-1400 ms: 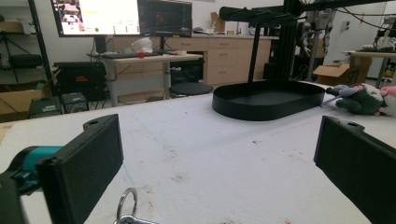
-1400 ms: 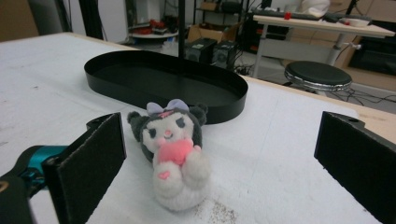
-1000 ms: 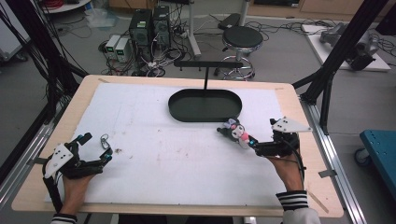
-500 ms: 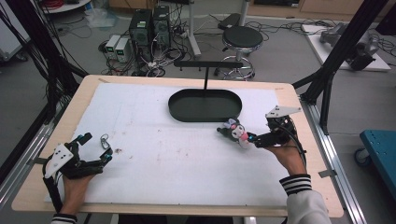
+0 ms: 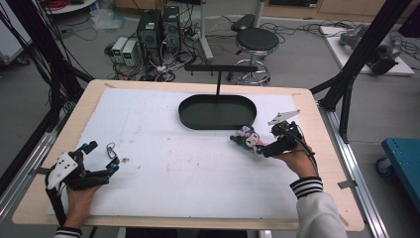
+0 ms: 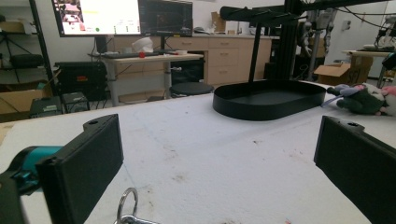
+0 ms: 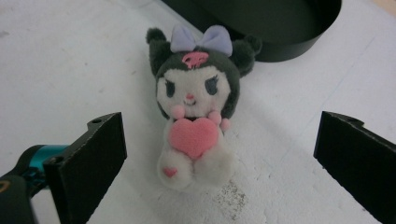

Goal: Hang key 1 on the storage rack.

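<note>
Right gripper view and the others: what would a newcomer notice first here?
The plush toy, dark-hooded with a lilac bow and a pink heart, lies on the white mat between the open jaws of the right gripper. Just behind it sits the black oval tray. Near the table's left edge, the left gripper is open by a small key ring.

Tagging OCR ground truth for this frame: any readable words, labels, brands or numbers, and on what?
No legible text in any view.
Monitors behind the table, left gripper view: windows on screen, content too small and blurred to read.
Plush toy between the open right claw jaws: pink mark on forehead and a heart, no letters.
Black tray: unmarked.
Key ring by the open left claw: no visible engraving.
</note>
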`<state>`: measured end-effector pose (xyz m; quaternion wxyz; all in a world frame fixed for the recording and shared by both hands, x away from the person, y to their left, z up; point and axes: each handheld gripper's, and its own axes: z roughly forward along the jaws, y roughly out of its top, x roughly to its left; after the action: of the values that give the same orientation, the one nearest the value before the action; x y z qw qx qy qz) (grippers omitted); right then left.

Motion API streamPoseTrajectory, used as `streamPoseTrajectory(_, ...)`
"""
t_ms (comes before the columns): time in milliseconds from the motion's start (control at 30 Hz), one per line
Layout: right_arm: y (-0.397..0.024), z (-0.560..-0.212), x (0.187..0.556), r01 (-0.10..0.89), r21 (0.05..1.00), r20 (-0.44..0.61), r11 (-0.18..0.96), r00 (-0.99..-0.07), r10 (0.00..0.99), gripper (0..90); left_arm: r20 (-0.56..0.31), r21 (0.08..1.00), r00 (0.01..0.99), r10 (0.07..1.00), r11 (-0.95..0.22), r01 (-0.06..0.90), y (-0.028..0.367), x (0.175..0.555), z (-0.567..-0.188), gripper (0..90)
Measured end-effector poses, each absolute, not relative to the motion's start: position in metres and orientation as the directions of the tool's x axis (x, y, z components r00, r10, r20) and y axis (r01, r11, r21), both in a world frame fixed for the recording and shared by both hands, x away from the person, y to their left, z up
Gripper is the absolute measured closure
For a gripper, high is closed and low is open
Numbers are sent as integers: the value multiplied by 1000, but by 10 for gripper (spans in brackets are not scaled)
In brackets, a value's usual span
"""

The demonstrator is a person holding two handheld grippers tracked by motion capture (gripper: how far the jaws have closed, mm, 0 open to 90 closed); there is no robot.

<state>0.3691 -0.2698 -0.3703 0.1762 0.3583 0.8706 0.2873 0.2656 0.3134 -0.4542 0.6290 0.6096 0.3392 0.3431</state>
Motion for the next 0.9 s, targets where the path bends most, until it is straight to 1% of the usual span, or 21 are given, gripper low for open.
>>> streamPoseTrajectory(100, -266, -375, 372, 535, 595, -106, 600, -688, 718, 20, -9, 1000, 535, 845, 22, -18, 313, 266, -454, 17)
streamPoseTrajectory(133, -265, -377, 373, 537, 586, -101, 607, -694, 712, 45, -8, 1000, 534, 845, 21, -18, 313, 266, -454, 17)
streamPoseTrajectory(167, -264, -378, 374, 538, 576, -96, 615, -703, 705, 50, -8, 1000, 534, 845, 21, -18, 313, 266, -454, 17)
streamPoseTrajectory(333, -258, -383, 379, 546, 527, -114, 651, -714, 691, 50, -8, 1000, 534, 845, 21, -18, 313, 266, -454, 18)
streamPoseTrajectory(600, -253, -392, 386, 559, 493, -101, 666, -724, 682, 51, -10, 1000, 534, 846, 22, -17, 313, 266, -454, 18)
streamPoseTrajectory(700, -248, -392, 387, 562, 459, -123, 688, -727, 675, 63, -10, 1000, 534, 846, 23, -17, 313, 266, -454, 18)
streamPoseTrajectory(733, -247, -392, 388, 560, 457, -127, 691, -728, 674, 76, -10, 1000, 534, 846, 22, -17, 313, 266, -454, 17)
streamPoseTrajectory(800, -245, -390, 389, 558, 456, -114, 693, -736, 668, 177, -10, 1000, 534, 846, 23, -18, 313, 266, -454, 18)
streamPoseTrajectory(900, -243, -390, 390, 555, 440, -123, 706, -742, 659, 188, -10, 1000, 533, 846, 23, -18, 313, 266, -454, 17)
